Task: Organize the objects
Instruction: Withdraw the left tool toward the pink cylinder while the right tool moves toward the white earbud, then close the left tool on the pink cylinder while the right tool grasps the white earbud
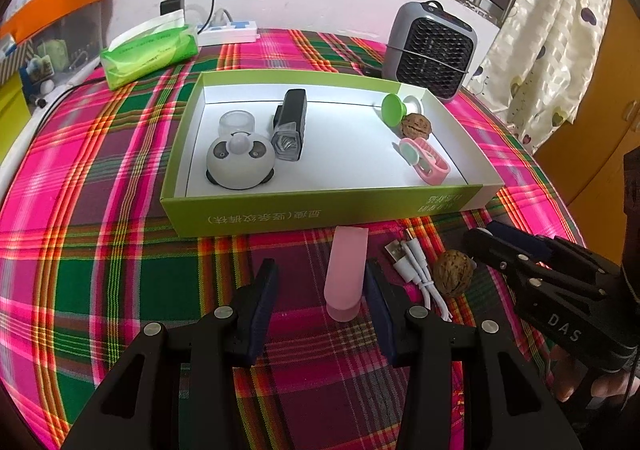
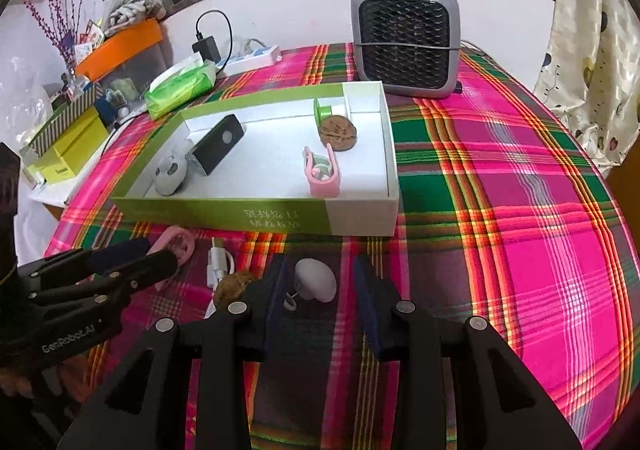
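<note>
A shallow green-and-white box [image 1: 320, 210] stands on the plaid cloth. It holds a panda-shaped gadget [image 1: 240, 162], a black flashlight [image 1: 290, 122], a walnut [image 1: 416, 126], a green suction cup [image 1: 394, 106] and a pink clip [image 1: 426, 162]. In front of the box lie a pink oblong piece [image 1: 346, 274], a white USB cable [image 1: 412, 266] and a second walnut [image 1: 454, 274]. My left gripper [image 1: 320, 270] is open around the pink piece, which lies by its right finger. My right gripper [image 2: 320, 270] is open with a white mushroom-shaped thing [image 2: 316, 280] between its fingers, the pads not touching it.
At the back stand a grey heater [image 1: 430, 46], a green tissue pack [image 1: 148, 50] and a white power strip [image 1: 228, 32]. Storage boxes [image 2: 72, 154] crowd the left side beyond the table's edge. A curtain [image 1: 552, 50] hangs at the right.
</note>
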Available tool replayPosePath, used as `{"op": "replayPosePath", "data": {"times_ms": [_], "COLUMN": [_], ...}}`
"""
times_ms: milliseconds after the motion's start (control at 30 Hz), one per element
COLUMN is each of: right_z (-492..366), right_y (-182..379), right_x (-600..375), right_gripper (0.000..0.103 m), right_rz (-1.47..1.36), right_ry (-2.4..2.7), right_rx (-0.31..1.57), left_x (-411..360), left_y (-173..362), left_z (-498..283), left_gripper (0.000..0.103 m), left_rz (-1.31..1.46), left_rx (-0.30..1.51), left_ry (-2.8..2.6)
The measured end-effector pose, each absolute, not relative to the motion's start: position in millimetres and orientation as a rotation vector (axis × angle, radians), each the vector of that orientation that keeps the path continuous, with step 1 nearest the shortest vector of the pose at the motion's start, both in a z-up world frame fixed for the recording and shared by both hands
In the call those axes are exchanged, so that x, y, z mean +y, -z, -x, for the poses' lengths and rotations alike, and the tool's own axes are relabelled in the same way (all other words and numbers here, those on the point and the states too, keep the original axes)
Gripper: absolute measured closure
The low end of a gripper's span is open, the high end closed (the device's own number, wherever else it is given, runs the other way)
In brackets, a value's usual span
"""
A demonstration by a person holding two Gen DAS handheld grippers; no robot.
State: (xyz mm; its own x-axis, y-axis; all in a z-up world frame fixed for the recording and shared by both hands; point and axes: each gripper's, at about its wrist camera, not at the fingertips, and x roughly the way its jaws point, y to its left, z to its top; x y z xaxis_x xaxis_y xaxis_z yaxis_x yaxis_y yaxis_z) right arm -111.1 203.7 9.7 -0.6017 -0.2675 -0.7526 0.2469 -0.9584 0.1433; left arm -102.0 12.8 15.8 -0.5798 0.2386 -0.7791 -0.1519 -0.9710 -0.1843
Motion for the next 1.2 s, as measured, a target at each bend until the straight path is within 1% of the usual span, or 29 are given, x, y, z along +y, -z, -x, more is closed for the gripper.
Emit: {"op": "replayPosePath", "data": {"times_ms": [267, 333, 367, 467, 733, 1200], "right_z": [110, 108, 107, 106, 99, 94], "right_y": [-7, -7, -8, -7, -9, -10], "right_x": [207, 209, 211, 214, 220, 236], "right_gripper": [0.067, 0.058, 0.051, 0.051, 0.051, 0.051], "right_rz": [-1.254, -1.258, -1.259, -1.263, -1.268, -1.274], "right_ry": [2.594, 2.609, 2.616, 2.607, 2.655, 2.671], "right_rx": [-0.01, 0.01, 0.018, -0.001, 0.038, -0.019], "left_x": [13, 13, 13, 13, 13, 15], "left_y": [-16, -15, -16, -16, -16, -16], "left_z": [102, 102, 102, 102, 102, 101], "left_gripper": [0.061, 0.061, 0.061, 0.061, 0.061, 0.061], "left_rz": [1.308, 1.308, 1.309, 1.31, 1.31, 1.311], "left_rx": [-0.144, -0.142, -0.141, -0.141, -0.144, -0.139], "left_ry": [-2.608, -2.608, -2.606, -2.605, -2.603, -2.604]}}
